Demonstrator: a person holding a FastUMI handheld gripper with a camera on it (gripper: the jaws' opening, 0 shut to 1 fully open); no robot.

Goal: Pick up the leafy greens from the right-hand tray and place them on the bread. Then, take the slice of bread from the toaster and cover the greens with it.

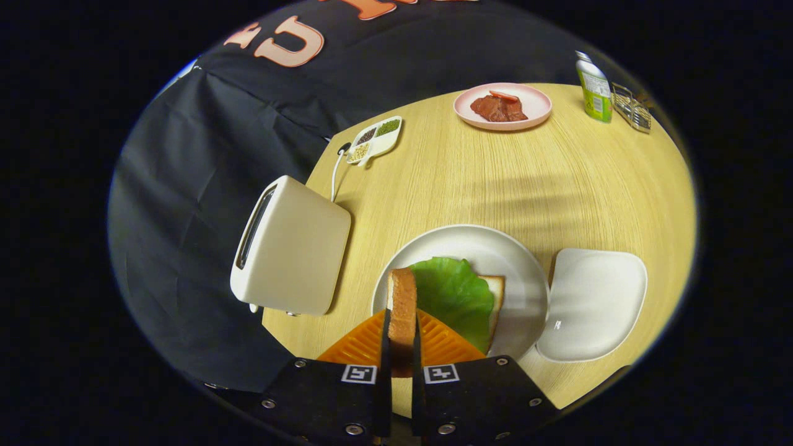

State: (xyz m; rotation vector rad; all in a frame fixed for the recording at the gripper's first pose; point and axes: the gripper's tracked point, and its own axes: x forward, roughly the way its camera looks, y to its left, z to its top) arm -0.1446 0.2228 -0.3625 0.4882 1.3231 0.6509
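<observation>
My gripper is shut on a slice of bread, held on edge between the two fingers. It hangs over the near left rim of a round white plate. On that plate lies another bread slice with a green lettuce leaf spread over most of it. The cream toaster stands to the left of the plate, its slot showing dark. To the right of the plate sits a white tray with nothing on it.
Far across the wooden table are a pink plate of meat slices, a divided seasoning dish, a green bottle and a wire rack. The toaster's cord runs toward the seasoning dish.
</observation>
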